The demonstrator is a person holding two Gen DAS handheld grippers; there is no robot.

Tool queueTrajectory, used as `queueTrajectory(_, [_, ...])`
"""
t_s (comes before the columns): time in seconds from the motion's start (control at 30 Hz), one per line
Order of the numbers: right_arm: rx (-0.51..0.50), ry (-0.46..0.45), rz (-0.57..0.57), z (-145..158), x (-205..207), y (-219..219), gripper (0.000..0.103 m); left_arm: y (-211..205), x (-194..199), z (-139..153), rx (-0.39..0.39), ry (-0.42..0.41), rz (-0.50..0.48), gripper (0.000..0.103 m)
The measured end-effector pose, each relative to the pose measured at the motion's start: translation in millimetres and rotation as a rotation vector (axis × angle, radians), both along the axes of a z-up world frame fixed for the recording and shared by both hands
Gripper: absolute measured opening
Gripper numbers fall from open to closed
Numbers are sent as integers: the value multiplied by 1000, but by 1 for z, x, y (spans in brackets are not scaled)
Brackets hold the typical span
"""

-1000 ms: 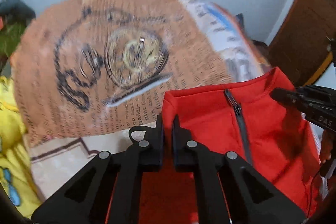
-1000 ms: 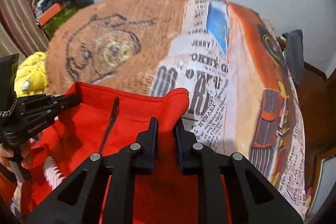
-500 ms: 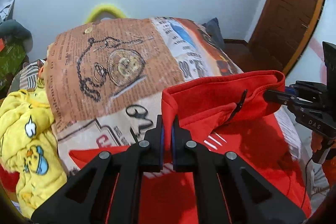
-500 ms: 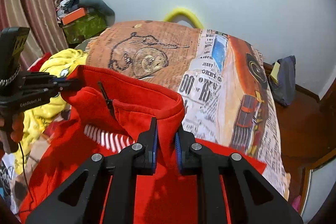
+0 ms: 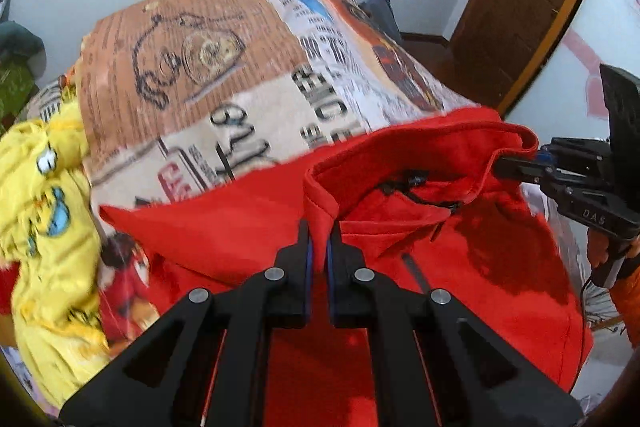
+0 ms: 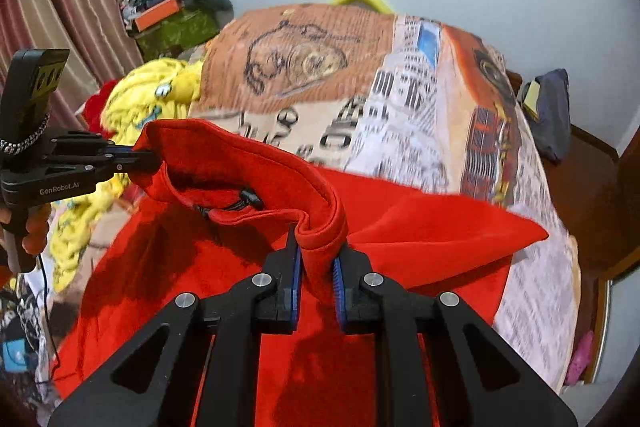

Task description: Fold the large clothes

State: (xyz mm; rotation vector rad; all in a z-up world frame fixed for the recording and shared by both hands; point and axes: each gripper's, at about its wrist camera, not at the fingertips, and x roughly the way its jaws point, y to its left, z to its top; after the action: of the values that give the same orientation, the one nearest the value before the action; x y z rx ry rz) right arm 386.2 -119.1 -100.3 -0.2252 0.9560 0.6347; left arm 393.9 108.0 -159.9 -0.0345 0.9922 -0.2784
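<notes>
A red fleece jacket (image 5: 460,267) hangs by its collar over a bed, with its body draped toward me. In the left wrist view my left gripper (image 5: 319,231) is shut on the collar's left end, and red cloth is pinched between its blue pads. At the right of that view my right gripper (image 5: 508,167) grips the collar's other end. In the right wrist view the right gripper (image 6: 316,247) is shut on a rolled fold of the red jacket (image 6: 200,267) collar. The left gripper (image 6: 148,161) holds the far end. The zipper pull (image 6: 248,201) hangs inside the collar.
The bed cover (image 5: 240,99) carries newspaper and pocket-watch prints. A yellow cartoon garment (image 5: 52,227) lies heaped at the bed's left side. A brown door (image 5: 520,7) stands at the right. A dark blue bag (image 6: 550,111) sits on the floor beyond the bed; curtain (image 6: 60,7) and clutter at left.
Both grippers drew the jacket back toward me and up. The collar rose off the bed and now spans between them, and more of the printed cover shows beyond it.
</notes>
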Motion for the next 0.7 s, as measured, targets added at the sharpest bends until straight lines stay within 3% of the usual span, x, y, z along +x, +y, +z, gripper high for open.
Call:
queueTrajectory(0.23, [-68, 52, -14, -39, -18, -8, 12, -16, -24, -52, 28, 88, -13, 4])
queueTrajectory(0.37, [-92, 74, -41, -53, -21, -17, 21, -23, -38, -73, 48, 108, -22, 10])
queueTrajectory(0.4, [-91, 82, -43, -54, -23, -19, 24, -24, -43, -73, 55, 99, -23, 15])
queueTrajectory(0.47, [-94, 120, -55, -57, -25, -25, 44, -25, -52, -70, 50, 95, -45, 27])
queueTrajectory(0.5, [-94, 130, -59, -57, -26, -27, 46, -24, -56, -68, 46, 93, -51, 35])
queueTrajectory(0.63, [-88, 134, -30, -46, -33, -34, 46, -18, -69, -49, 65, 54, -50, 41])
queueTrajectory(0.7, [-72, 122, -4, -36, -37, -34, 46, -12, -72, -37, 87, 22, -36, 49])
